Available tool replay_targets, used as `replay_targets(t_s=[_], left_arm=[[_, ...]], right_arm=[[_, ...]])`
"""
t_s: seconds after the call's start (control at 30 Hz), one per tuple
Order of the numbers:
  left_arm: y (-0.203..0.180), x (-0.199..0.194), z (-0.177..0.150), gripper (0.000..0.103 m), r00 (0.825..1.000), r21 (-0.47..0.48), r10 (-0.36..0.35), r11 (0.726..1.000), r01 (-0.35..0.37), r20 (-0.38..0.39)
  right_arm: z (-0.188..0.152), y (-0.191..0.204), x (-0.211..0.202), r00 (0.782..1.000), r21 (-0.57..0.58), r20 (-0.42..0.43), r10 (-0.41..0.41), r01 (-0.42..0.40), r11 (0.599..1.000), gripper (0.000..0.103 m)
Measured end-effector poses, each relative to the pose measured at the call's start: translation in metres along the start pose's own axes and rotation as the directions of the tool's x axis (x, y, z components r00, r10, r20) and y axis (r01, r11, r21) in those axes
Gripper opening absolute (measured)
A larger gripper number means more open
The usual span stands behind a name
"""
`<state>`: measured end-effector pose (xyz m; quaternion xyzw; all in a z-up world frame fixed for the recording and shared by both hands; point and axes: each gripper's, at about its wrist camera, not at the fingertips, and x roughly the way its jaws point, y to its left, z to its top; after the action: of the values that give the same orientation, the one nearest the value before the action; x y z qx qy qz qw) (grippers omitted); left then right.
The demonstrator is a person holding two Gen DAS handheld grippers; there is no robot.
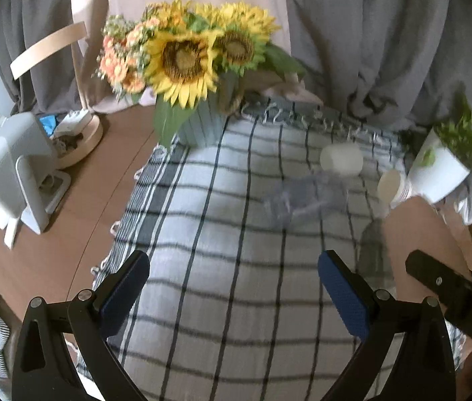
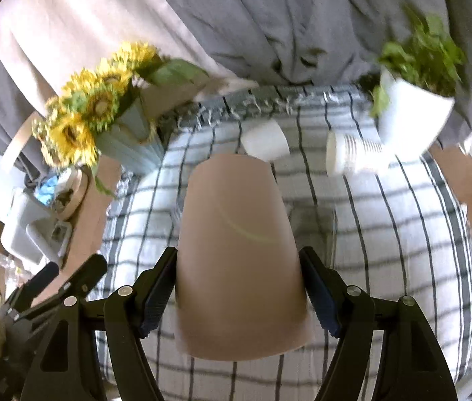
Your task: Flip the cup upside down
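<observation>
My right gripper (image 2: pixel 237 257) is shut on a tan cup (image 2: pixel 239 254), its blue pads (image 2: pixel 157 295) pressing both sides. The cup lies along the fingers above the checked cloth (image 2: pixel 386 234), narrow closed end pointing away, wide rim toward the camera. In the left wrist view the same tan cup (image 1: pixel 419 234) shows at the right edge with the right gripper's black finger (image 1: pixel 453 287) over it. My left gripper (image 1: pixel 232 267) is open and empty over the cloth (image 1: pixel 219 250).
A white cup (image 2: pixel 266 142) and a stack of white paper cups (image 2: pixel 352 153) lie on their sides at the cloth's far end. A clear glass object (image 1: pixel 306 197) sits mid-cloth. Sunflower vase (image 1: pixel 185 60) far left, white plant pot (image 2: pixel 409 123) far right, grey device (image 1: pixel 12 167) left.
</observation>
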<state>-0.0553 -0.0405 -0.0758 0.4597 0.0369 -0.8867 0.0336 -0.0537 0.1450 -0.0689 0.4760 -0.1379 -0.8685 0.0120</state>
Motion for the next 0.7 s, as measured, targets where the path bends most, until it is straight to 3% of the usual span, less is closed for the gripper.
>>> replay_targets(t_s=[0.2,0.27,0.4,0.43,0.5,0.6,0.7], left_arm=[[0.008,0.009,-0.025,0.103,0.998,0.011,0.022,1.0,-0.021,-0.06],[0.01,0.014,-0.031,0.103,0.997,0.015,0.041,0.999,-0.04,-0.071],[0.012,0.027,-0.044,0.103,0.992,0.032,0.097,0.995,-0.095,-0.084],[0.014,0.03,-0.048,0.103,0.991,0.012,0.076,0.997,-0.075,-0.108],[0.017,0.03,-0.051,0.103,0.993,-0.015,0.056,0.998,-0.058,-0.107],[0.009,0.023,-0.05,0.103,0.994,0.047,0.099,0.994,-0.097,-0.044],[0.004,0.019,-0.043,0.103,0.996,0.051,0.091,0.995,-0.091,-0.008]], right_arm=[[-0.037,-0.005,0.016,0.998,0.038,-0.068,-0.011,0.013,0.999,0.067],[-0.047,-0.007,0.024,0.996,0.053,-0.083,0.012,-0.008,0.999,0.034],[-0.062,-0.016,0.058,0.993,0.084,-0.118,-0.006,0.016,0.996,0.031],[-0.068,-0.023,0.07,0.989,0.119,-0.149,0.017,0.001,0.993,0.022],[-0.076,-0.034,0.081,0.979,0.172,-0.197,0.052,-0.017,0.985,0.019],[-0.089,-0.033,0.076,0.987,0.165,-0.149,0.056,-0.031,0.986,0.019],[-0.09,-0.027,0.066,0.995,0.121,-0.091,0.043,-0.032,0.992,0.019]])
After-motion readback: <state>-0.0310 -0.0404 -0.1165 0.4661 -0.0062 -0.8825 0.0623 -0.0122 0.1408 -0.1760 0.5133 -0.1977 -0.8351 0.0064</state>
